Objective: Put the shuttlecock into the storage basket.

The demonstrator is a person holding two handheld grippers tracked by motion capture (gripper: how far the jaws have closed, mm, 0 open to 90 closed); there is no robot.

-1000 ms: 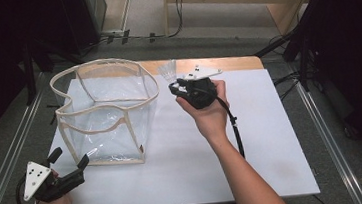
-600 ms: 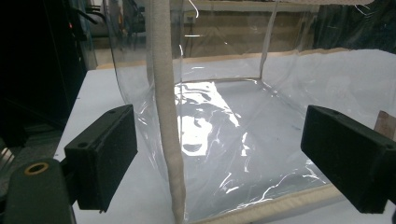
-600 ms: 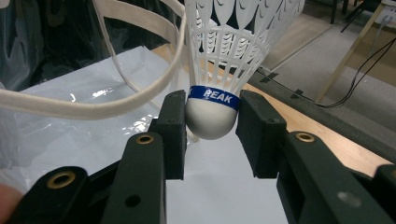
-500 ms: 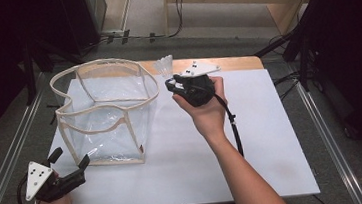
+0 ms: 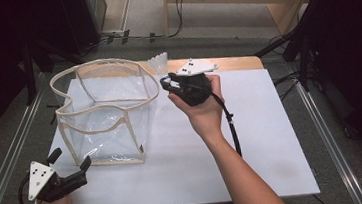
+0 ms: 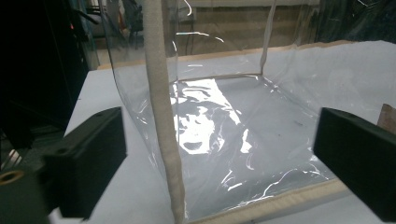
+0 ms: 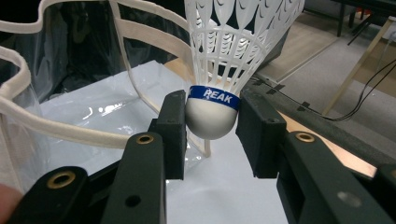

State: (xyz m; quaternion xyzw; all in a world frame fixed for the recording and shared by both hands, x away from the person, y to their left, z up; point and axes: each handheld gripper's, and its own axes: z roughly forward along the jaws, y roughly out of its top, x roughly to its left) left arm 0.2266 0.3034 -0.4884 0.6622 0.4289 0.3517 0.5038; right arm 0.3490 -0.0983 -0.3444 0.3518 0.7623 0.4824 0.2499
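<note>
A white feather shuttlecock (image 7: 212, 116) with a blue "PEAK" band stands feathers-up between my right gripper's (image 7: 211, 133) jaws, which press on its round cork from both sides. From above, my right gripper (image 5: 168, 82) hovers at the bag's far right corner, and the shuttlecock's skirt (image 5: 158, 61) sticks out beyond it. The clear plastic bag (image 5: 103, 134) with beige trim stands open-topped on the white table (image 5: 263, 139). My left gripper (image 5: 70, 159) rests at the table's near left corner, jaws wide apart. My left gripper (image 6: 219, 154) faces the bag's (image 6: 219, 121) near corner seam, nothing between its jaws.
Metal rails (image 5: 321, 123) run along both sides of the table. A wooden strip (image 5: 235, 62) edges the far side. Dark stands and cables (image 5: 127, 36) sit on the floor beyond. The right gripper's cable (image 5: 231, 127) trails along the forearm.
My right gripper with the shuttlecock has edged slightly left toward the bag's rim. My left gripper has kept still.
</note>
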